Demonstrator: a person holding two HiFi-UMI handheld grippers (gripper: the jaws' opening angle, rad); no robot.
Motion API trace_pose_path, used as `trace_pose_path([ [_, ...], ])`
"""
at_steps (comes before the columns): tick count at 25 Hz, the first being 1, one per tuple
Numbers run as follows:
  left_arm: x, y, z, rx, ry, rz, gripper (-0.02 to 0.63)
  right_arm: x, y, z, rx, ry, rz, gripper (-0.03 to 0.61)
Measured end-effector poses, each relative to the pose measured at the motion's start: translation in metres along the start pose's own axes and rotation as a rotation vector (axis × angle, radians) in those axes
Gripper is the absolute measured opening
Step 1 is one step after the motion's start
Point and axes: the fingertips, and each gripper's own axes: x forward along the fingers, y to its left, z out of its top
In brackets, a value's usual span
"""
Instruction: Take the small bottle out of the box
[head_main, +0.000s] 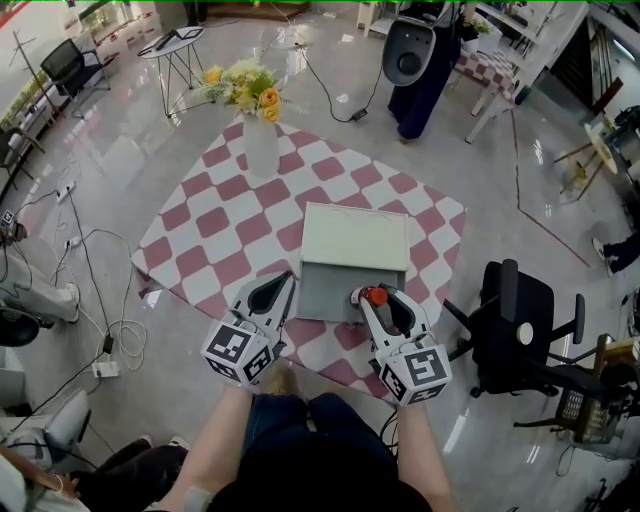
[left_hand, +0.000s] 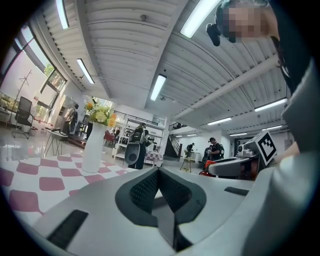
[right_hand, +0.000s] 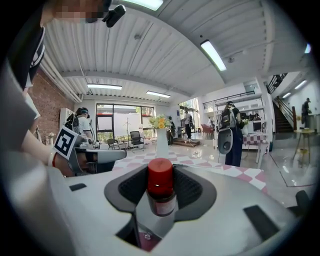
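Your right gripper (head_main: 383, 298) pinches the small bottle (right_hand: 161, 192) upright, red cap up, likely so it lifts straight out at the near right edge of the open box (head_main: 353, 238); your left gripper (head_main: 284, 282), jaws pressed together on nothing, waits clear beside the box's near left corner

L claw (head_main: 288, 279), R claw (head_main: 377, 298): grey.

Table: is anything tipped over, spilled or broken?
Nothing stands out. The vase stands upright, the box sits flat on the tablecloth, and the small bottle is upright in the right hand-held gripper, with no spill visible.
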Motion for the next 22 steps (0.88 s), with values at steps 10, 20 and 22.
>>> trace_pose_path([
  [10,-0.007,-0.001,0.018,0.005,-0.024,0.022,0.002,-0.009,-0.001,0.026,-0.013,-0.036,0.013,0.153],
  [20,-0.003,-0.005,0.039,0.006,-0.044,0.012,0.002,-0.018,-0.007,0.052,-0.027,-0.069,0.025,0.153],
  [22,-0.003,-0.005,0.043,0.009,-0.046,0.011,0.002,-0.019,-0.008,0.057,-0.029,-0.072,0.025,0.153],
])
